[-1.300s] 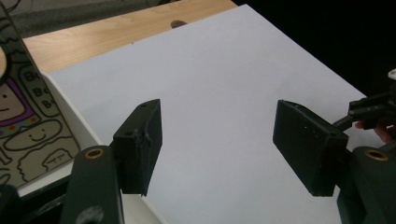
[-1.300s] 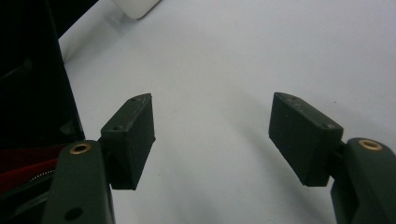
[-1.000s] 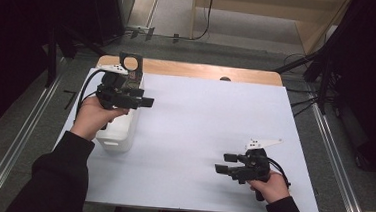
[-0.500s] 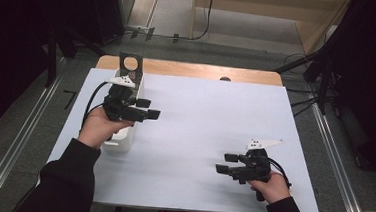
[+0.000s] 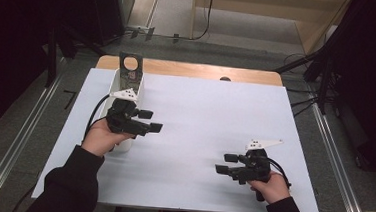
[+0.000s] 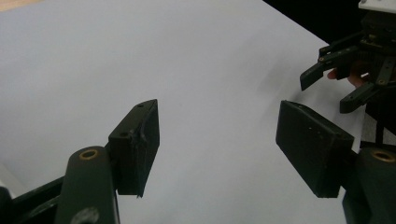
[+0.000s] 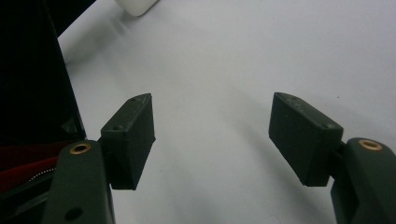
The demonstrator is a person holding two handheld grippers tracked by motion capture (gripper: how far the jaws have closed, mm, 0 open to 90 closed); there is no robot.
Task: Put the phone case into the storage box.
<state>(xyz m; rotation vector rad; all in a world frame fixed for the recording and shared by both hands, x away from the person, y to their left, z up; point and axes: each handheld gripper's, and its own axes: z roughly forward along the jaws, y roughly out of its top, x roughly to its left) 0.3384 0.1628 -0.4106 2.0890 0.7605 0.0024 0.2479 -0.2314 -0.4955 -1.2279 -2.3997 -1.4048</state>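
Observation:
My left gripper (image 5: 151, 121) hovers over the near end of a white bin (image 5: 119, 82) at the table's left, pointing right. Its jaws stand open with nothing between them and have just been opening a little. In the left gripper view, my left gripper (image 6: 217, 140) looks across bare white table (image 6: 140, 51), with my right gripper (image 6: 348, 70) at the upper right. My right gripper (image 5: 224, 163) rests low at the near right, pointing left. In the right gripper view, my right gripper (image 7: 212, 135) is open and empty above the table (image 7: 261, 51).
A grey metal plate with a round hole (image 5: 130, 68) stands upright at the bin's far end. A white sheet (image 5: 215, 118) covers the table, and a strip of wood (image 5: 188, 69) shows along the far edge. The bin's corner (image 7: 137, 5) is in the right gripper view.
My left hand has moved toward the person and slightly right, sinking lower over the bin's near end. The right hand has stayed where it was.

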